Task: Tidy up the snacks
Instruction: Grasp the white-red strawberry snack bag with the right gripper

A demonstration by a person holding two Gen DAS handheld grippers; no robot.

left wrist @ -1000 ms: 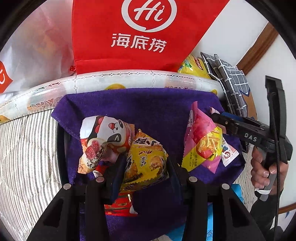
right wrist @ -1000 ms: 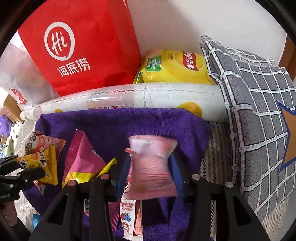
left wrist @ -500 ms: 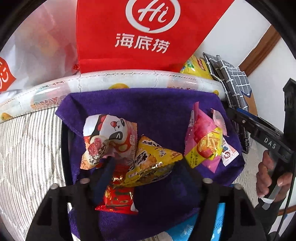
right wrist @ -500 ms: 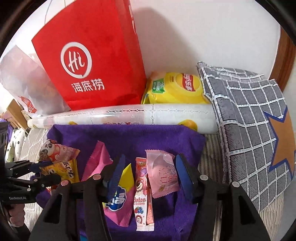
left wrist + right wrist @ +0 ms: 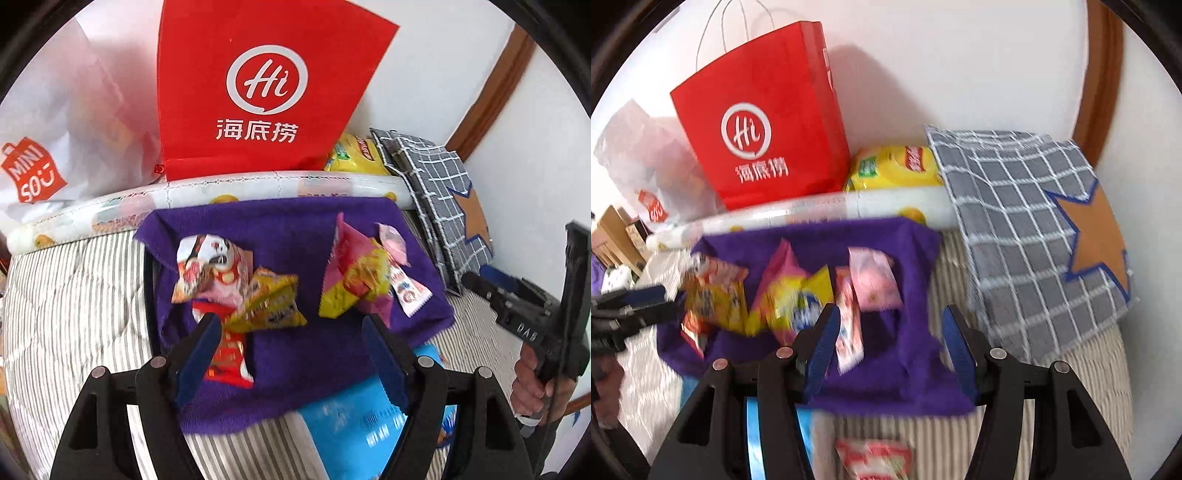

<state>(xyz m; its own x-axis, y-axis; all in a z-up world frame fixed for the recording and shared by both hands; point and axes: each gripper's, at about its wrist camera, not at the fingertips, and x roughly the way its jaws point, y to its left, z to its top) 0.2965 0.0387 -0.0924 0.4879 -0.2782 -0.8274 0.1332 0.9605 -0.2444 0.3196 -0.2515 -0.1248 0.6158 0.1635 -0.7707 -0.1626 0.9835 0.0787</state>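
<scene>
Purple cloth (image 5: 295, 229) is seen from the left wrist, spread on a striped mattress (image 5: 74, 302); snack packets (image 5: 236, 284) are piled on it. The left gripper (image 5: 291, 332) is opening, nothing pinched. From the right wrist, a red paper bag (image 5: 761, 122) is seen standing behind, contents hidden. The right gripper (image 5: 890, 328) is held spread and empty above the cloth.

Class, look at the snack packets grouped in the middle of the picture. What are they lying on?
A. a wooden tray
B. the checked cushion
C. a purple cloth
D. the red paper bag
C: the snack packets lie in two clusters on the purple cloth, which is spread over the striped bedding.
</scene>
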